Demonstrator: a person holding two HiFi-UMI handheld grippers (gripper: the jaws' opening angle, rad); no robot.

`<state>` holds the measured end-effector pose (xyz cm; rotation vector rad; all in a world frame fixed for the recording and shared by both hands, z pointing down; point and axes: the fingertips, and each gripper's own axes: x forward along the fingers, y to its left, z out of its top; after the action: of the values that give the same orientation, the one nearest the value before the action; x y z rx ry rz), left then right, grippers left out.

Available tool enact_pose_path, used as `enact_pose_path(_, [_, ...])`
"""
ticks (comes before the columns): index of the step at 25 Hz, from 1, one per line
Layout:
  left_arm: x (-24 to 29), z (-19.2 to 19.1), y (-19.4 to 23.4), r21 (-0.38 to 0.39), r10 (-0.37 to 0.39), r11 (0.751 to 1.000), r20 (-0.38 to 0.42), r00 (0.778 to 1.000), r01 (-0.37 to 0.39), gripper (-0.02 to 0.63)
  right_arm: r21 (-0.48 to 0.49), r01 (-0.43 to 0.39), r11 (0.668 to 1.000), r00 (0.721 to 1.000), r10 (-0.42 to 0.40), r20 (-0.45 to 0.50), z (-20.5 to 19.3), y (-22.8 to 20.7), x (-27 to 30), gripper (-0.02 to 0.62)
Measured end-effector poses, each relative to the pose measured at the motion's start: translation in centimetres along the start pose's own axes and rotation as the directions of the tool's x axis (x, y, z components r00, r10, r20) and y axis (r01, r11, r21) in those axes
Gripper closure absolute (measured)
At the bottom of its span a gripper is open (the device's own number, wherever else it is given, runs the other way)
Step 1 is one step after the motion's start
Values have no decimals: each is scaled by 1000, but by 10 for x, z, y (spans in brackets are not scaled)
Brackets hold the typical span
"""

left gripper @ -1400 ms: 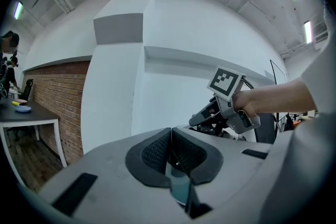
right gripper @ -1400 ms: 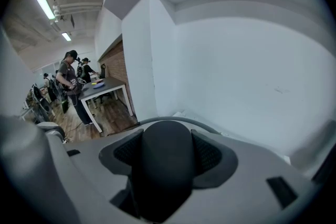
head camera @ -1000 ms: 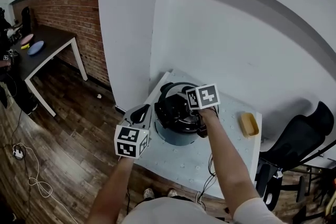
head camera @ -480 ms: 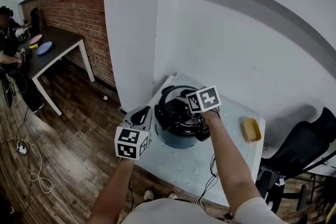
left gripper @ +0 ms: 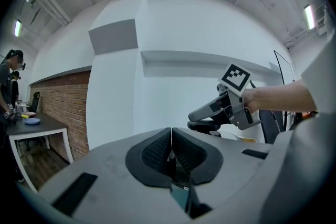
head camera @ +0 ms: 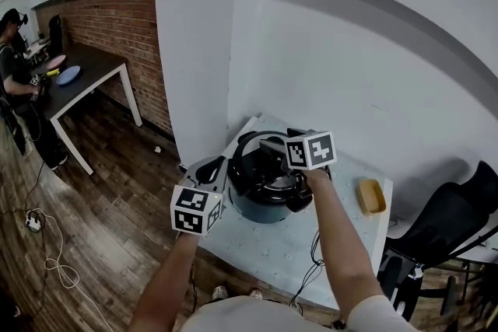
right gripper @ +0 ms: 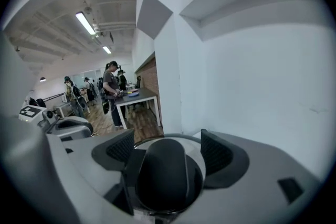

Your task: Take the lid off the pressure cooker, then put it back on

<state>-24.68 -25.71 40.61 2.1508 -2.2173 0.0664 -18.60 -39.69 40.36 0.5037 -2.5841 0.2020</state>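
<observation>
Lid [head camera: 253, 171] handle [right gripper: 163, 176] stands between my right gripper's [right gripper: 165, 147] pads [right gripper: 119, 148]. The pads are spread to either side of it, with a sliver of gap showing at each. The lid looks seated on the cooker [head camera: 261, 207], which stands on the pale table [head camera: 311, 245] against the white wall. My left gripper [left gripper: 170, 152] is clenched on nothing, held just beside the cooker at the table's left edge.
</observation>
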Motion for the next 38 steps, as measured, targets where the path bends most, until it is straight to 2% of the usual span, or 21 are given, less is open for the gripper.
enact_pose_path(3, [5,3,-6,10,-19,1000,-1,1000,19,591,5,12,1000,994,-13,110,21,-2,-22,193])
enact_pose_path(10, [20,16,-23,16,-58,998,23,998,58,592,2,87,996,959,-85,269,41,-20,-68,208])
enact_pose_path(13, [24,19,-27,14,-66,998,31,997,65,591,-2,126,992,927,-117,355,45,-26,-92,260])
enact_pose_path(17, [27,22,-29,6,-70,998,38,997,70,592,-9,196,981,887,-173,427,37,-35,-123,375])
enact_pose_path(24, [30,10,-32,-14,-72,997,24,997,72,592,31,274,961,837,-254,484,-1,-47,-154,477])
enact_pose_path(32, [29,-2,-36,-24,-68,997,6,998,68,592,46,345,938,814,-323,482,-42,-53,-163,543])
enact_pose_path(38, [28,-8,-37,-30,-61,998,-1,998,61,592,76,347,935,811,-340,477,-65,-55,-165,594])
